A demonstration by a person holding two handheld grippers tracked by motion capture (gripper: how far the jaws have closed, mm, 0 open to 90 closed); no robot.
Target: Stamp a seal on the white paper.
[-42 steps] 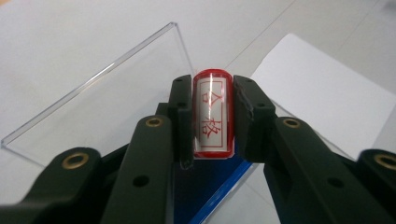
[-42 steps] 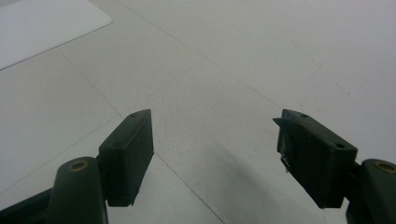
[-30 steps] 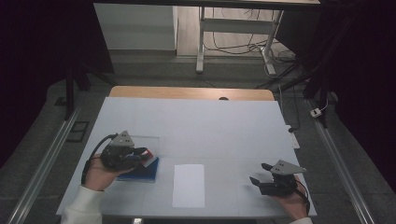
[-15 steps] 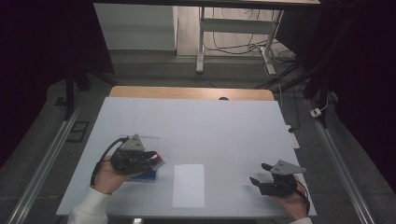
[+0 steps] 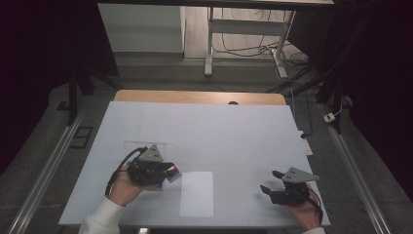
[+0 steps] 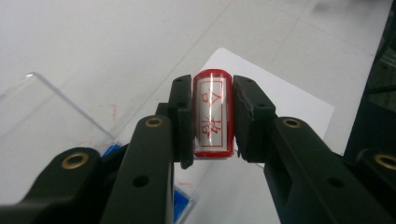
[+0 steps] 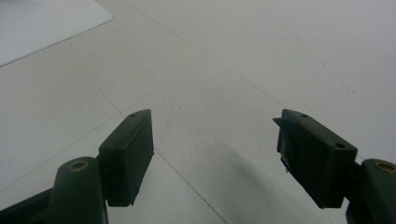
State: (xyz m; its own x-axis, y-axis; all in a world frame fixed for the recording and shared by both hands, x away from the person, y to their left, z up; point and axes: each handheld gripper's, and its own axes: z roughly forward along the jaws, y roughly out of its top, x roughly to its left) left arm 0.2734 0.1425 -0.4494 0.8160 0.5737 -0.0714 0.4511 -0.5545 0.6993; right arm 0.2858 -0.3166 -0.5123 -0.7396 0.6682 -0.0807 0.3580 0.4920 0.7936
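My left gripper (image 5: pixel 171 174) is shut on a small red stamp (image 6: pixel 213 114), whose clear face shows red characters; the jaws clamp its two sides. The stamp (image 5: pixel 174 172) hangs just left of a white paper sheet (image 5: pixel 197 194) lying near the table's front edge. In the left gripper view the sheet (image 6: pixel 289 93) lies beyond and to the right of the stamp. A blue ink pad (image 6: pixel 180 204) with a clear lid (image 6: pixel 42 126) lies below and left of the jaws. My right gripper (image 5: pixel 269 181) rests open at the front right with nothing between its fingers (image 7: pixel 128 154).
The white table top (image 5: pixel 219 131) spreads wide behind both grippers, with a wooden strip (image 5: pixel 195 96) at its far edge. A corner of the paper sheet (image 7: pixel 42 23) appears at the upper left of the right gripper view. Metal rails run along both sides of the table.
My left gripper has moved right, from over the blue ink pad toward the paper sheet, with the stamp in its jaws. The right gripper has stayed still.
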